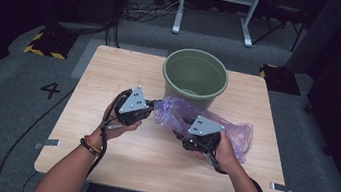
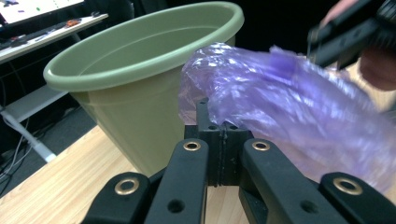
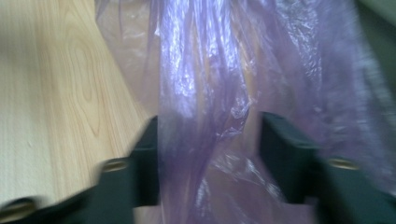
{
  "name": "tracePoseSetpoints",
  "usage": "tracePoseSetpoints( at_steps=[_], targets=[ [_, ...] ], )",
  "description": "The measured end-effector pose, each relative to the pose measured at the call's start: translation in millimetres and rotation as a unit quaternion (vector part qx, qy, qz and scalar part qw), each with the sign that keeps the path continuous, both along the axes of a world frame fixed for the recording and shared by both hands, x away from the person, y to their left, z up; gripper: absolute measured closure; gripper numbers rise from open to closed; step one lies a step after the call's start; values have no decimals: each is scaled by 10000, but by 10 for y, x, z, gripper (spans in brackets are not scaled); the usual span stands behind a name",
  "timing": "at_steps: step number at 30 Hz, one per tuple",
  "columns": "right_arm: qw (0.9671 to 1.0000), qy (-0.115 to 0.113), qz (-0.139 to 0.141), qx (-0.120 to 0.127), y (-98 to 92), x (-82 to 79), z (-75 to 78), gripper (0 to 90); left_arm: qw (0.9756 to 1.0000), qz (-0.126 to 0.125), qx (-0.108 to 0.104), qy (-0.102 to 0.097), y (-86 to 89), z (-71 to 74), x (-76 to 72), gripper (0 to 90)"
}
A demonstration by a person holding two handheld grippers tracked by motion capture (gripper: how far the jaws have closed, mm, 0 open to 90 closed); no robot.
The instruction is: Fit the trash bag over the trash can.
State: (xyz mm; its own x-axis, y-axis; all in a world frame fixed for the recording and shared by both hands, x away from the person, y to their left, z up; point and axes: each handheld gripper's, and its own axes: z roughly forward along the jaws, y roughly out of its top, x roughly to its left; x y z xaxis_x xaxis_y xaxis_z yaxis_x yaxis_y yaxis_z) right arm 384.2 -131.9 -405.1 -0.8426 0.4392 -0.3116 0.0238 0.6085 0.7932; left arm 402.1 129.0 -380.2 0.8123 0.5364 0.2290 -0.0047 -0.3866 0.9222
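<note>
Lying crumpled on a pale wood-grain tabletop (image 1: pixel 111 72) beside a round olive-green plastic bucket (image 1: pixel 195 75), ringed by grey carpet (image 1: pixel 1 97), a thin translucent purple plastic bag (image 1: pixel 236 133), left gripper (image 1: pixel 149 107) pinching one end, right gripper (image 1: pixel 182 134) gaping around loose film.

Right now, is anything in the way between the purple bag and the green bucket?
Nothing visible. The purple bag lies on the table right in front of the green bucket, pinched by the left gripper. The bucket's mouth is open.
</note>
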Motion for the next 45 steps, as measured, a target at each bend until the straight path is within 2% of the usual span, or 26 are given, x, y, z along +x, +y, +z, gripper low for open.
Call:
tracePoseSetpoints(
  at_steps=[2, 3, 4, 5, 6, 8, 9, 11, 12, 13, 15, 17, 19, 21, 22, 25, 28, 32, 33, 35, 37, 40, 42, 43, 44, 45],
  targets=[
    [9997, 50, 66, -209, 38, 32, -14, 720, 9999, 56, 79, -73, -12, 17, 1, 893],
    [9997, 50, 66, -209, 38, 32, -14, 720, 9999, 56, 79, -73, -12, 17, 1, 868],
    [9998, 88, 74, -141, 40, 60, -3, 850, 9997, 175, 148, -118, -30, 26, 6, 780],
    [9999, 97, 102, -39, 30, 63, 9, 872, 9997, 204, 90, -93, -30, 27, 10, 723],
    [9998, 113, 129, 113, 11, 67, 30, 887, 9997, 223, 4, -98, -25, 28, 12, 687],
    [9991, 79, 108, 391, -37, 64, 96, 895, 9991, 390, -159, -94, -13, 34, 19, 504],
    [9987, 66, 98, 494, -55, 62, 121, 897, 9987, 417, -275, -43, 4, 31, 28, 445],
    [9971, 73, 79, 753, -106, 61, 188, 898, 9986, 419, -336, -1, 17, 29, 34, 326],
    [9965, 75, 58, 835, -125, 58, 218, 898, 9976, 425, -545, 93, 51, 9, 38, 271],
    [9965, 75, 58, 835, -125, 58, 218, 898, 9976, 425, -545, 93, 51, 9, 38, 238],
    [9945, 36, 8, 1051, -186, 52, 305, 899, 9964, 307, -746, 253, 90, -50, 24, 199],
    [9927, 42, -1, 1201, -215, 53, 339, 898, 9966, 280, -699, 341, 76, -118, 9, 186],
    [9911, 54, 22, 1327, -242, 57, 371, 898, 9973, 187, -554, 448, 20, -205, -8, 167],
    [9903, 63, 23, 1391, -250, 58, 382, 898, 9974, 114, -488, 515, -22, -251, -17, 169],
    [9883, 78, 16, 1521, -260, 65, 403, 898, 9973, -6, -360, 645, -132, -329, -37, 166],
    [9859, 88, 34, 1669, -261, 67, 429, 898, 9970, -99, -174, 741, -324, -395, -61, 165],
    [9845, 61, 24, 1754, -251, 56, 457, 898, 9957, -278, -269, 837, -488, -418, -93, 165],
    [9828, 27, 33, 1846, -246, 44, 487, 897, 9952, -315, -338, 860, -653, -425, -111, 162],
    [9810, 8, 65, 1937, -245, 30, 506, 897, 9957, -254, -330, 827, -736, -423, -111, 163],
    [9804, -15, 76, 1969, -245, 18, 518, 897, 9967, -114, -275, 758, -812, -412, -96, 175],
    [9791, -21, 86, 2033, -251, 0, 528, 897, 9984, 163, -205, 499, -856, -404, -94, 293],
    [9783, -32, 63, 2071, -274, -9, 532, 896, 9988, 420, -52, 235, -869, -393, -79, 534],
    [9781, -56, 48, 2080, -287, -7, 533, 895, 9988, 450, 9, 175, -857, -389, -74, 641],
    [9779, -61, 10, 2091, -303, -7, 536, 894, 9988, 452, -9, 171, -836, -388, -66, 641],
    [9767, -98, -89, 2140, -355, 1, 542, 892, 9987, 485, 57, 147, -812, -379, -60, 727],
    [9761, -112, -145, 2165, -380, 9, 545, 893, 9988, 465, 123, 127, -785, -370, -55, 740]
  ],
)
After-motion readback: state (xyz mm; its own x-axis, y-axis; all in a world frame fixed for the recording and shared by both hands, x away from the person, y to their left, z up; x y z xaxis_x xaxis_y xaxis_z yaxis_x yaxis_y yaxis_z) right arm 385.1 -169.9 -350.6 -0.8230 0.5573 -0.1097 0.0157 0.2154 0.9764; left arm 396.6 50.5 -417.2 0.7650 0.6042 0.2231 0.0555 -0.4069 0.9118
